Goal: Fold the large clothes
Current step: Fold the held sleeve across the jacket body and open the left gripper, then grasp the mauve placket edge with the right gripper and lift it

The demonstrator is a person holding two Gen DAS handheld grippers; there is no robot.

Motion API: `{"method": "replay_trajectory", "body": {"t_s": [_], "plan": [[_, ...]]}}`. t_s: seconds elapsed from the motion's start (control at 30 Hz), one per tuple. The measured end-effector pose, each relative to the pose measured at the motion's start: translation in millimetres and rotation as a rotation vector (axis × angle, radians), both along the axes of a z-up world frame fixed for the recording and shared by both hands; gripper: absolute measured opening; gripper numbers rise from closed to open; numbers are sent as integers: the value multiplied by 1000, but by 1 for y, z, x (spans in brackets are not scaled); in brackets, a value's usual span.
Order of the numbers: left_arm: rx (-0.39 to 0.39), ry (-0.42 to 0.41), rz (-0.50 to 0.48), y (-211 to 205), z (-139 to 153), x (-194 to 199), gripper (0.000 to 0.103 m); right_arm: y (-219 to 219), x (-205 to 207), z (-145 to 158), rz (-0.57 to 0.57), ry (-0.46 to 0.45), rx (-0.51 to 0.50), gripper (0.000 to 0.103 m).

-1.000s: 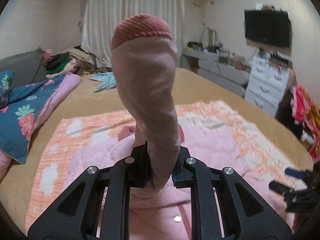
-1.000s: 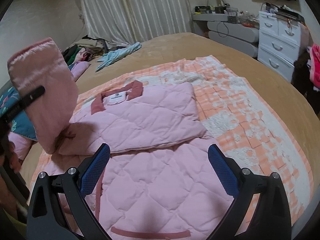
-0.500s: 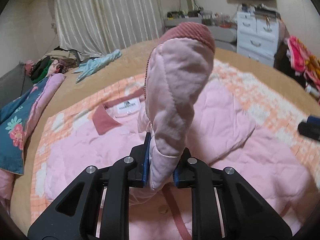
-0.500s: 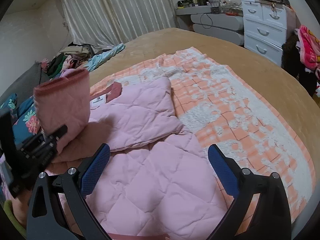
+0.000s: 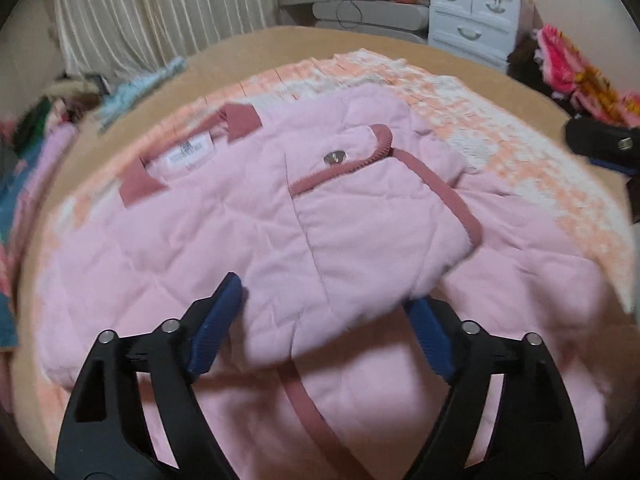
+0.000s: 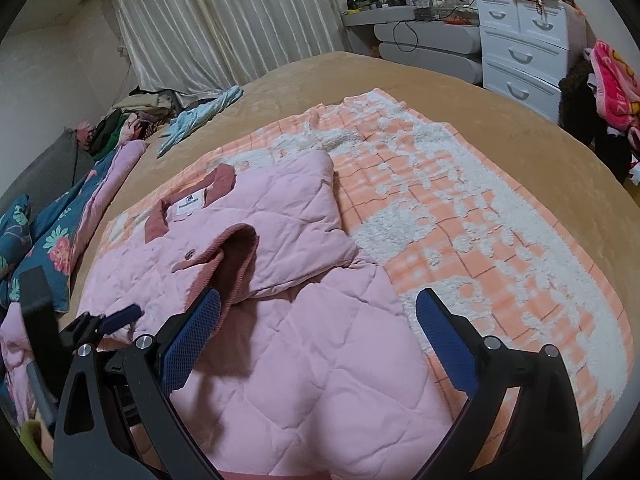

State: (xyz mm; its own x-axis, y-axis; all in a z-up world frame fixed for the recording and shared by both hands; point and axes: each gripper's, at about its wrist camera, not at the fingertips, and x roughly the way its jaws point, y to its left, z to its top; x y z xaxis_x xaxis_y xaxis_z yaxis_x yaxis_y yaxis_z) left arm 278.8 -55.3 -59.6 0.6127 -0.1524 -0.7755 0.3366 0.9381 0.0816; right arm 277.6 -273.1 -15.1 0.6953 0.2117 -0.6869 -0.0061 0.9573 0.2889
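Both tongs gape wide and hold nothing: left gripper (image 5: 320,320) over the folded sleeve (image 5: 360,216) of the pink jacket (image 6: 280,320), right gripper (image 6: 316,332) above its lower half. Jacket lies on an orange-white blanket (image 6: 480,220) with bare blanket to the right. Left of it sit a floral quilt (image 6: 52,232) and clothes pile (image 6: 132,116); curtains (image 6: 220,20) and 1 white dresser (image 6: 520,40) stand behind the tan bed (image 6: 400,76).
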Motion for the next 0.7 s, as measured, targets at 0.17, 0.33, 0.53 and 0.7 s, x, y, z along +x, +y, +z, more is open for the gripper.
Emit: {"method": "replay_trajectory", "body": {"t_s": [0.17, 0.33, 0.53, 0.7], "plan": [[-136, 30, 54, 42, 16, -9, 91, 19, 5, -4, 44, 17, 19, 98], [-199, 16, 172, 95, 35, -4, 94, 57, 14, -18, 121, 54, 34, 98], [-137, -24, 371, 164, 43, 1, 94, 97, 31, -43, 178, 112, 51, 97], [-137, -46, 467, 209, 49, -4, 94, 105, 49, -70, 169, 190, 127, 78]]}}
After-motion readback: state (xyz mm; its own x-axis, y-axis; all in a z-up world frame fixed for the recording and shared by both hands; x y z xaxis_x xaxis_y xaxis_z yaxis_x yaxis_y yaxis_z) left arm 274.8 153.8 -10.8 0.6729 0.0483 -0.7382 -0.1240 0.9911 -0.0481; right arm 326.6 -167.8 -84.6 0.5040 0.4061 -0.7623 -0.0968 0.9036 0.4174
